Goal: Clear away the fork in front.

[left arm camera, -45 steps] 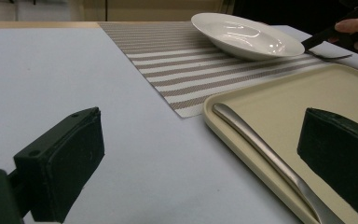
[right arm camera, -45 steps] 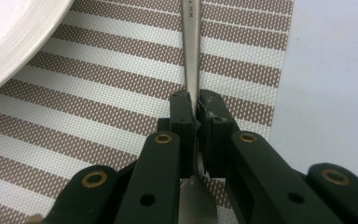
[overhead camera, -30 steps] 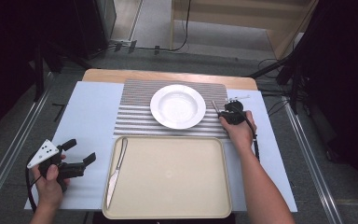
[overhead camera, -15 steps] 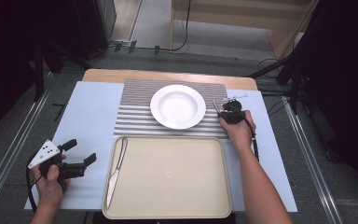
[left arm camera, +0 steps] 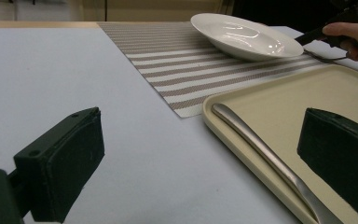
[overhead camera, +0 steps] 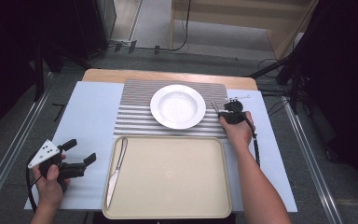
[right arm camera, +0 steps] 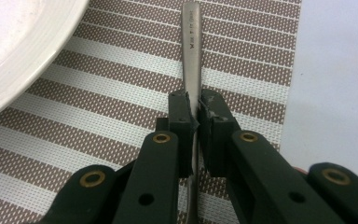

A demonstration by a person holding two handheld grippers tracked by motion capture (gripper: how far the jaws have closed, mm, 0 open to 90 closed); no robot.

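My right gripper (right arm camera: 193, 100) is shut on the handle of a silver utensil (right arm camera: 191, 46), which lies on the striped placemat (right arm camera: 121, 79) just right of the white plate (right arm camera: 14, 42). From above, that right gripper (overhead camera: 223, 112) sits at the plate's (overhead camera: 177, 106) right edge. My left gripper (overhead camera: 82, 150) is open and holds nothing, low over the pale blue table cover left of the beige tray (overhead camera: 168, 186). A silver knife (overhead camera: 116, 170) lies along the tray's left side. In the left gripper view the knife (left arm camera: 261, 149) runs between the wide-apart jaws of my left gripper (left arm camera: 200, 158).
The striped placemat (overhead camera: 135, 112) lies behind the tray, with the plate on it. The table's wooden far edge (overhead camera: 168, 74) borders dark floor with cables. A black cable (overhead camera: 256, 149) trails from the right gripper along the forearm.
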